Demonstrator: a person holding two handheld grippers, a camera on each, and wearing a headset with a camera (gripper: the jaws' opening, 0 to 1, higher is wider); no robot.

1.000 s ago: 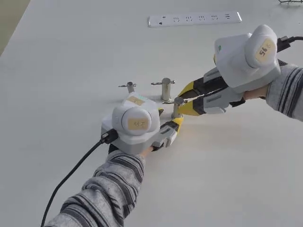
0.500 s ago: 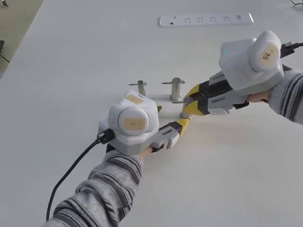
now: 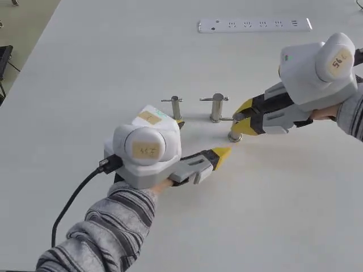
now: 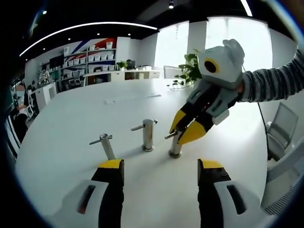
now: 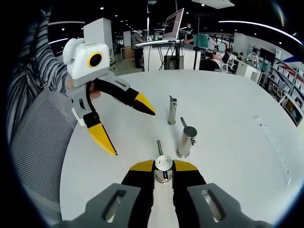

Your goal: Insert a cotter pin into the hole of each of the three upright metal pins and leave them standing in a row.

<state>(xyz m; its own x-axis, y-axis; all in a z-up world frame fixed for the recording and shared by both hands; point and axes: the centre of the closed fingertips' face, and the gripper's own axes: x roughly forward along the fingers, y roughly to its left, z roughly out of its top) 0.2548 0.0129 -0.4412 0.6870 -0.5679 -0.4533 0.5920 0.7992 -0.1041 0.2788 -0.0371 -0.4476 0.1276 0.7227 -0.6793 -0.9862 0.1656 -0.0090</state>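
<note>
White tabletop point(image 3: 85, 68) is carrying the row. The right gripper point(image 3: 244, 119) is pinching the pin point(image 5: 163, 163) between its jaws while the left gripper point(image 4: 160, 166) is hanging spread, and a skewed release risks toppling it.

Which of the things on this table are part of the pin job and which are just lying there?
Job: left pin, middle pin, near pin, cotter pins, right gripper shut on the near pin, open left gripper.
Lying about: power strip on the table.
</note>
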